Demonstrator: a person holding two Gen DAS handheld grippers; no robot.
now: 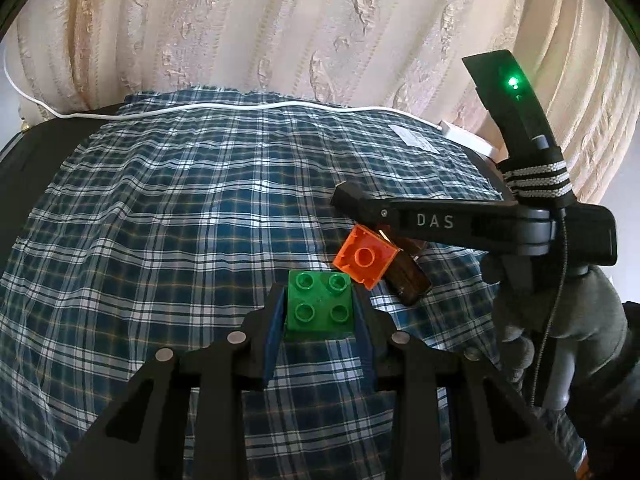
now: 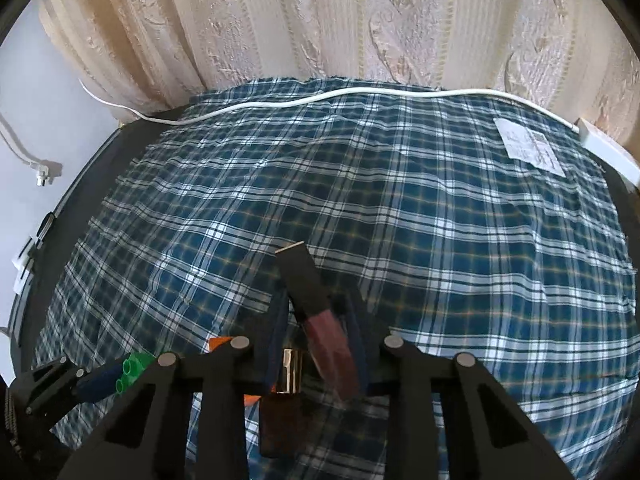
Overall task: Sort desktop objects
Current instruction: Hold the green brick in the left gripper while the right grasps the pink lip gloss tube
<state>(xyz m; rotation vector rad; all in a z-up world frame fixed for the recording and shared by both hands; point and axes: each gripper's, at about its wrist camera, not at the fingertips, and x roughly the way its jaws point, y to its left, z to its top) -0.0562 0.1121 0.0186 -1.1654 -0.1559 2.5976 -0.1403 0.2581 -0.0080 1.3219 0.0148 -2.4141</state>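
In the left wrist view my left gripper [image 1: 320, 304] is shut on a green four-stud brick [image 1: 320, 306] just above the plaid cloth [image 1: 180, 208]. An orange brick [image 1: 366, 257] lies tilted just right of it, against a dark brown bottle [image 1: 410, 280]. My right gripper [image 1: 362, 208] reaches in from the right above them. In the right wrist view my right gripper [image 2: 316, 320] is shut on a lip gloss tube [image 2: 320, 320] with a black cap and reddish body. Below it lies the brown bottle [image 2: 280, 412]. The green brick [image 2: 130, 372] shows at lower left.
A white cable [image 2: 320, 98] runs along the cloth's far edge to a white adapter [image 2: 608, 148]. A white paper label [image 2: 528, 146] lies at the far right. Cream curtains [image 1: 280, 20] hang behind the table. A gloved hand [image 1: 568, 320] holds the right gripper.
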